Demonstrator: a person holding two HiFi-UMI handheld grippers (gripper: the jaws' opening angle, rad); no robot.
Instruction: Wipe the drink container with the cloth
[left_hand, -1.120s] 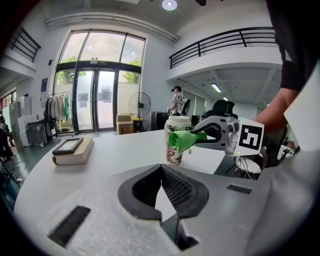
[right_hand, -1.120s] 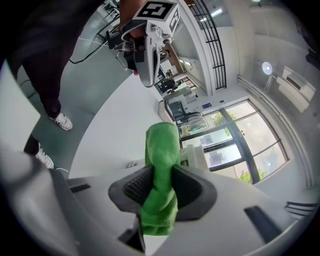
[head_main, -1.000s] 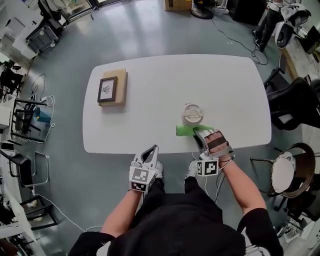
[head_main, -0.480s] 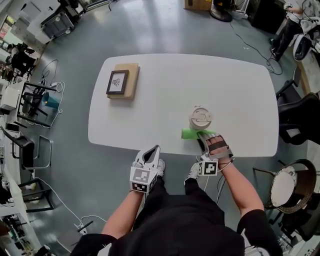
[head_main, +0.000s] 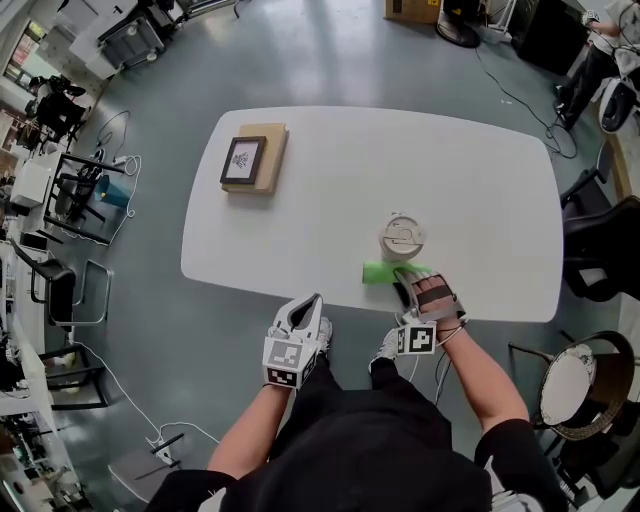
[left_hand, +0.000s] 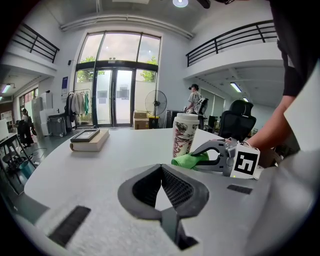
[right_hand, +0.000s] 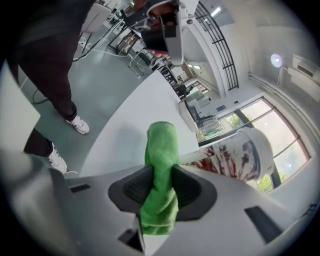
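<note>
A tall paper cup (head_main: 403, 238) with a white lid and a red-and-black print stands on the white table (head_main: 330, 200), near its front edge. My right gripper (head_main: 402, 278) is shut on a folded green cloth (head_main: 383, 271), which lies just in front of the cup's base. In the right gripper view the cloth (right_hand: 161, 150) sticks out past the jaws, with the cup (right_hand: 240, 155) close beside it on the right. My left gripper (head_main: 308, 303) is shut and holds nothing, hovering off the table's front edge. The left gripper view shows the cup (left_hand: 185, 134), the cloth (left_hand: 187, 160) and the right gripper (left_hand: 206, 151).
A book with a small framed picture on top (head_main: 252, 158) lies at the table's far left, also visible as the book (left_hand: 90, 139). A black chair (head_main: 600, 250) and a round stool (head_main: 570, 375) stand to the right of the table. Carts and cables line the left side of the floor.
The head view has shifted, so the table sits further right in the picture. The right gripper has stayed by the cup with the cloth in it. The left gripper has barely moved.
</note>
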